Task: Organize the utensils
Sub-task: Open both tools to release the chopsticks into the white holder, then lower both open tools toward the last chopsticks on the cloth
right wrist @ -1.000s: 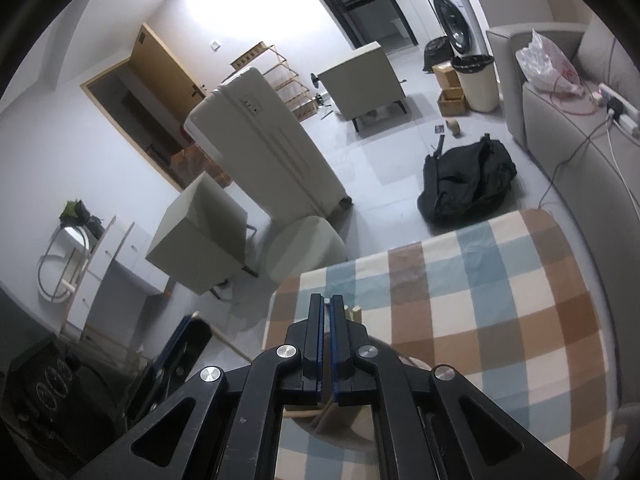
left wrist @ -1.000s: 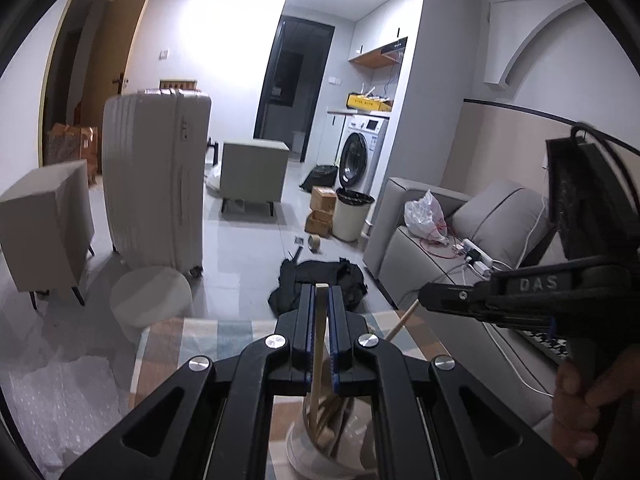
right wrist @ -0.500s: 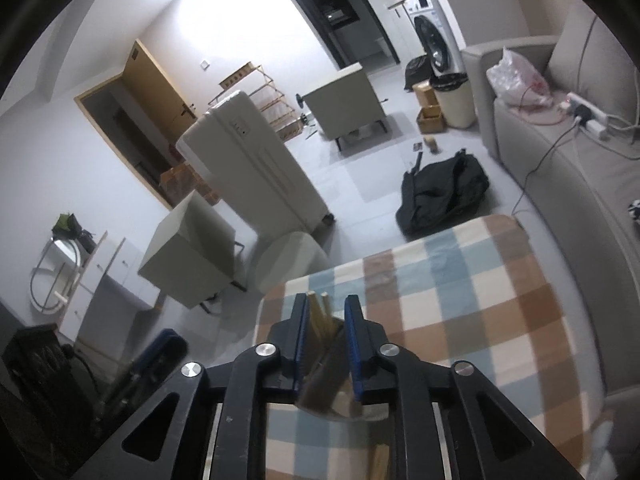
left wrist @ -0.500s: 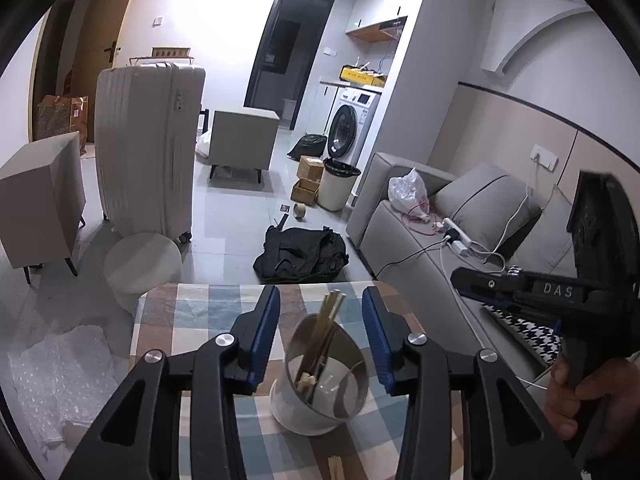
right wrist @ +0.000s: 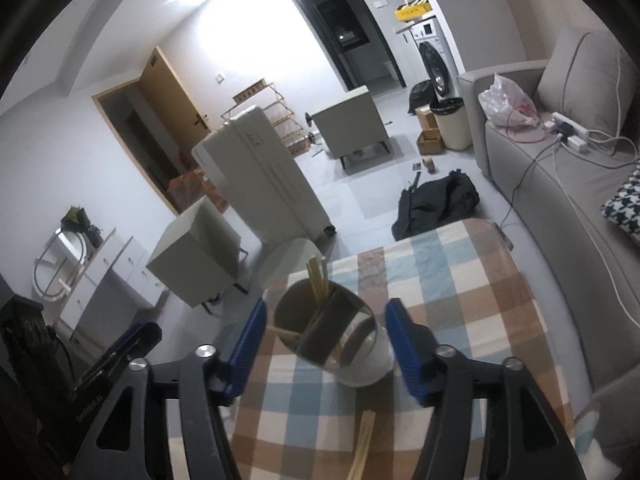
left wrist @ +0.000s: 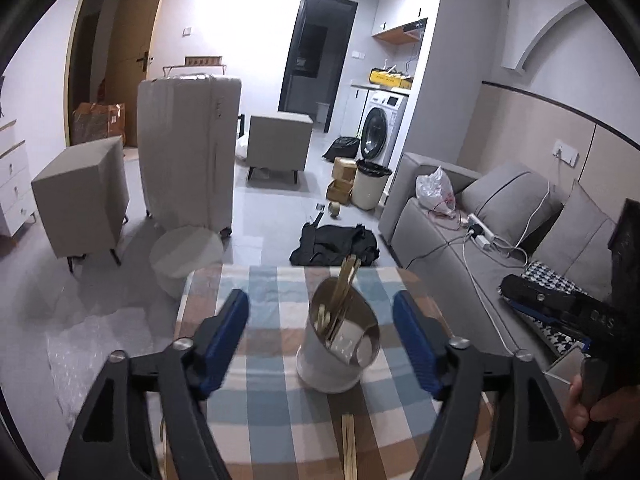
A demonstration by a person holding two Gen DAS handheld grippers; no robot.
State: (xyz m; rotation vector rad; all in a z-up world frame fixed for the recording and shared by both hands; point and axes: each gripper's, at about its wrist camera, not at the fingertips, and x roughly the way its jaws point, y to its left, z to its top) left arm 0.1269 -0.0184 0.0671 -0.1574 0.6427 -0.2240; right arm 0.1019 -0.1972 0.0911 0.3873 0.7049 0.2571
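A white utensil holder (left wrist: 338, 360) with a metal divided insert stands on the checked tablecloth (left wrist: 272, 292). Wooden chopsticks (left wrist: 345, 284) stick up out of it. My left gripper (left wrist: 319, 303) is drawn back from the holder, its jaws opening, and the pads touch nothing. In the right wrist view the same holder (right wrist: 352, 348) and its chopsticks (right wrist: 318, 280) show just ahead of my right gripper (right wrist: 327, 312), whose jaws are also opening and hold nothing. A loose pair of chopsticks (left wrist: 349, 444) (right wrist: 362, 448) lies on the cloth nearer to me.
A grey sofa (left wrist: 460, 240) with cables and a plastic bag runs along the right of the table. On the floor beyond the table are a black bag (left wrist: 336, 240), a round white stool (left wrist: 186, 252), a tall white suitcase (left wrist: 188, 152) and a beige cabinet (left wrist: 80, 196).
Both grippers went from shut on chopsticks over the holder to wide apart and pulled back from it. The chopsticks now stand in the holder, let go.
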